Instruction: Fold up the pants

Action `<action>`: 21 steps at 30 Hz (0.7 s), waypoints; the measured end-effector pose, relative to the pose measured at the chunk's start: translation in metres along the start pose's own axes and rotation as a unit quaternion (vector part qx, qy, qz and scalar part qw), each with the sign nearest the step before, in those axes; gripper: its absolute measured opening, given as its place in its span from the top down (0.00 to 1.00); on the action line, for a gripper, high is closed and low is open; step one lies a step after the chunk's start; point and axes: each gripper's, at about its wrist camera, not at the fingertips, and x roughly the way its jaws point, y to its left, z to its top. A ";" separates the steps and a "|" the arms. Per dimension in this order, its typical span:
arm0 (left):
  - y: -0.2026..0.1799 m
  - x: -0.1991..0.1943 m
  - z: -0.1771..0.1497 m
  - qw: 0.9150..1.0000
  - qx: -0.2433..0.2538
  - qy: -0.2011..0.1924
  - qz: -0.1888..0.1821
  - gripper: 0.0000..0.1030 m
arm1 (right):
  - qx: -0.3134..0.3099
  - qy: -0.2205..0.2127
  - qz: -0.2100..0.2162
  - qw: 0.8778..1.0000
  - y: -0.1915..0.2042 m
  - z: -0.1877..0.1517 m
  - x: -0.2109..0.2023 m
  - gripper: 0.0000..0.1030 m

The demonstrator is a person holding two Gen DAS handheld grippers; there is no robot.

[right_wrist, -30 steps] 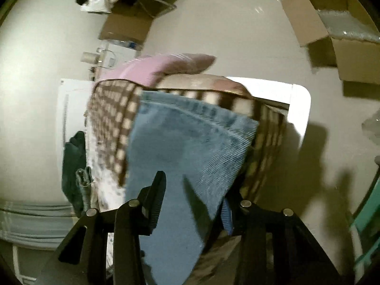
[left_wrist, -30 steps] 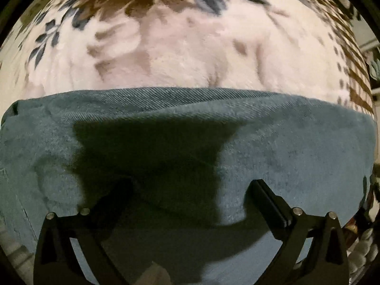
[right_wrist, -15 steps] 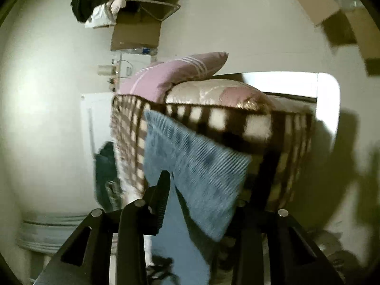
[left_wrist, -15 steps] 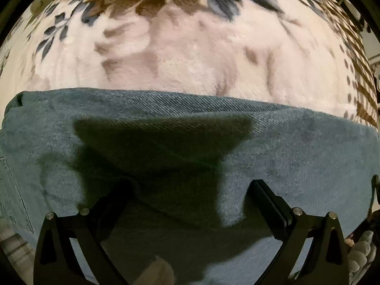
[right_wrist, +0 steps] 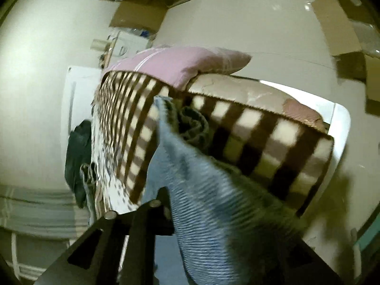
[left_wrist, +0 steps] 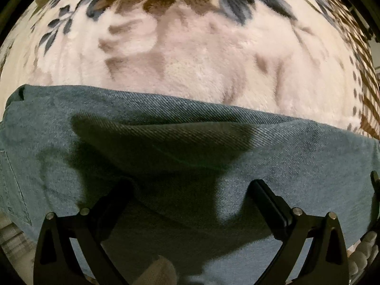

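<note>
Left view, bottom: left gripper [left_wrist: 190,186] spread wide, clamping nothing, over one pair of pants [left_wrist: 296,152] filling lower half. Beyond, upper half: one floral blanket [left_wrist: 201,71].

Right view, bottom: right gripper [right_wrist: 197,216] clenched on pants [right_wrist: 204,209], blurred. Behind: one pink pillow [right_wrist: 175,64], two cardboard boxes [right_wrist: 140,16].

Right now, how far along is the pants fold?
Done: the jeans lie across the blanket with a straight far edge, under the open left tool. In hand: the right tool appears shut on the jeans, lifted and motion-blurred above the bed, so a fold seems underway. Left: laying that end down and flattening.
</note>
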 end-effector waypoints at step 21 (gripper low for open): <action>0.184 -0.111 -0.037 0.986 -0.114 -0.085 -0.083 0.00 | -0.293 0.033 -0.046 0.954 0.228 -0.216 0.012 0.89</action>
